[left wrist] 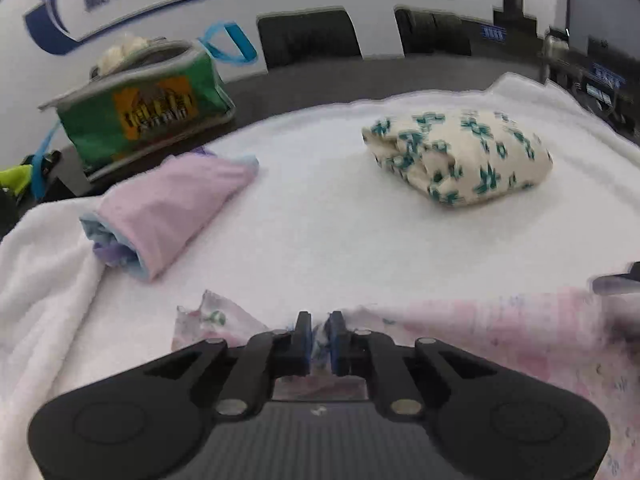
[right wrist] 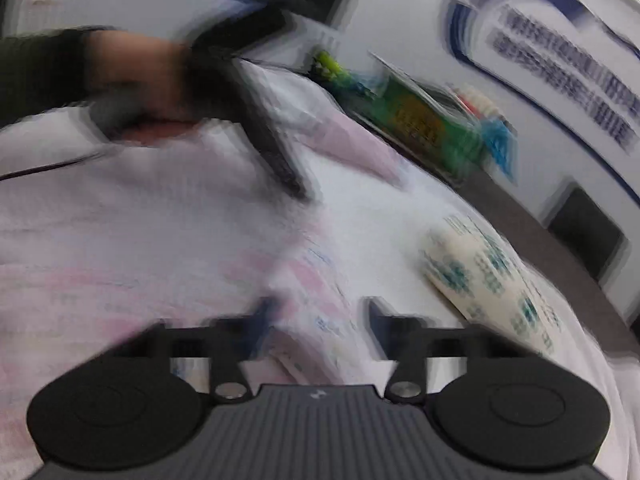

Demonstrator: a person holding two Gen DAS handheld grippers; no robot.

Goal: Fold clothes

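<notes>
Both views crop the pale pink garment; left gripper pinches its edge, right gripper, blurred, gapes apart.

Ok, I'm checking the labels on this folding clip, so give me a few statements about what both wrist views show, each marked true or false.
1. The left gripper is shut on the pale floral garment. True.
2. The right gripper is clamped shut. False: its jaws stand apart over the garment.
3. The cream garment with teal print lies folded on the white towel. True.
4. The pink folded garment sits inside the green bag. False: it lies on the towel beside the bag.
</notes>
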